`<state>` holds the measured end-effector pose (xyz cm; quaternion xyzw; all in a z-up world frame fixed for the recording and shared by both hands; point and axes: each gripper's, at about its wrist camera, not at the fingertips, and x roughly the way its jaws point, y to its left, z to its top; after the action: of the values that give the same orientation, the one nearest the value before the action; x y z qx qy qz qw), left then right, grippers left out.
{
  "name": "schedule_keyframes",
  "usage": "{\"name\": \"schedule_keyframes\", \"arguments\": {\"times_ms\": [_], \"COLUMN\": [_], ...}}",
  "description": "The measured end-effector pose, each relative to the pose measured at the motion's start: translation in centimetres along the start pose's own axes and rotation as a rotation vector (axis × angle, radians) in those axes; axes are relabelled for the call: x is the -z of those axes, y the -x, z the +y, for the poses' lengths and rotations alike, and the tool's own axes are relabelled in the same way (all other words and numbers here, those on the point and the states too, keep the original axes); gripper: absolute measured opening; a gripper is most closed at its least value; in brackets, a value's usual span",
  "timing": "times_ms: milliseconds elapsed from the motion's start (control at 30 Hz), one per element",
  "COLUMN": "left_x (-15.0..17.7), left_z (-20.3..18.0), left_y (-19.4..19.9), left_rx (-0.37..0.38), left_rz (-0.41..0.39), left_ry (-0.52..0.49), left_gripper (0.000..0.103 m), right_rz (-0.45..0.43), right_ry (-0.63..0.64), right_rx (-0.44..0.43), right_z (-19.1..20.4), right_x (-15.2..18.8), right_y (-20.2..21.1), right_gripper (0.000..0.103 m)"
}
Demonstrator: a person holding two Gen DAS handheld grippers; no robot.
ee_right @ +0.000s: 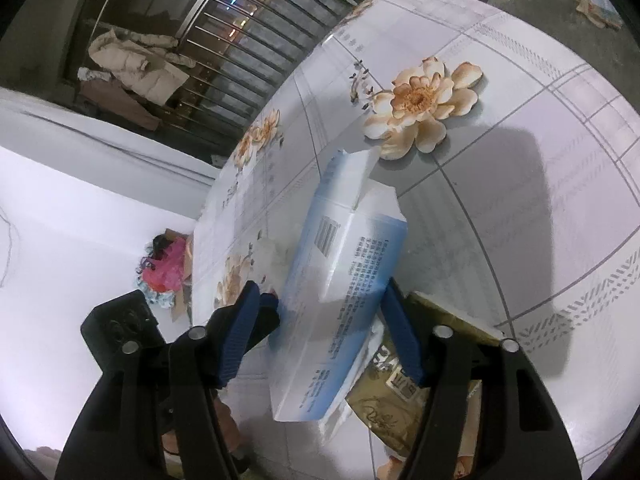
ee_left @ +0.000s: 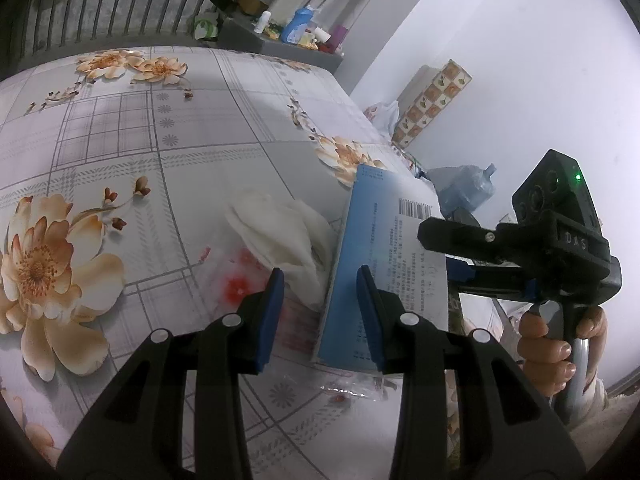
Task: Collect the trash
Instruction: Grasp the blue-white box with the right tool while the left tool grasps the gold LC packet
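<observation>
The right gripper [ee_right: 320,320] is closing around the blue-and-white box [ee_right: 340,276], its pads flanking the box's sides; full contact is hard to confirm. The left gripper [ee_left: 320,312] is hanging part open with nothing clamped, beside a crumpled tissue [ee_left: 280,236] on the surface [ee_left: 120,152]. Best squeezing squarely across the box's narrow faces before lifting, so it is not twisting loose.

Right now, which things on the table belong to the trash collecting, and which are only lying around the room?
For the job:
- blue and white box, between the right gripper fingers
- crumpled white tissue
- gold wrapper
- clear wrapper

Just lying about:
- bottles on the grey ledge
- beige jacket
- pink bag
</observation>
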<state>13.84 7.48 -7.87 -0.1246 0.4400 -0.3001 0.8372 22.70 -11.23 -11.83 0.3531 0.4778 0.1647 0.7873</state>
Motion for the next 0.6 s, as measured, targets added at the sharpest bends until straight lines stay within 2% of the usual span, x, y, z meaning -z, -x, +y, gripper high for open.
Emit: {"name": "schedule_keyframes", "arguments": {"times_ms": [67,100,233,433,600], "left_x": [-0.1,-0.2,-0.7,-2.3,-2.7], "left_z": [0.0,0.1,-0.7,-3.8,-6.5], "left_y": [0.1,0.2,0.7,2.5,2.1], "left_rx": [-0.006,-0.013,-0.039,0.020,0.057], "left_rz": [-0.004,-0.004,-0.012,-0.073,-0.061], "left_ry": [-0.001,-0.002,-0.034,-0.106,-0.172], "left_gripper": [0.035,0.035,0.031,0.031,0.033], "right_rz": [-0.009,-0.011,-0.042,-0.091,-0.148], "right_ry": [-0.015,-0.024,-0.029,-0.064,-0.100], "right_rx": [0.008,-0.005,-0.062,-0.205,-0.276], "right_z": [-0.4,-0.6,-0.7,-1.6,-4.2], "right_x": [0.0,0.1,0.1,0.0,0.3], "right_y": [0.1,0.1,1.0,3.8,7.9], "right_gripper": [0.037,0.036,0.033,0.032,0.032]}}
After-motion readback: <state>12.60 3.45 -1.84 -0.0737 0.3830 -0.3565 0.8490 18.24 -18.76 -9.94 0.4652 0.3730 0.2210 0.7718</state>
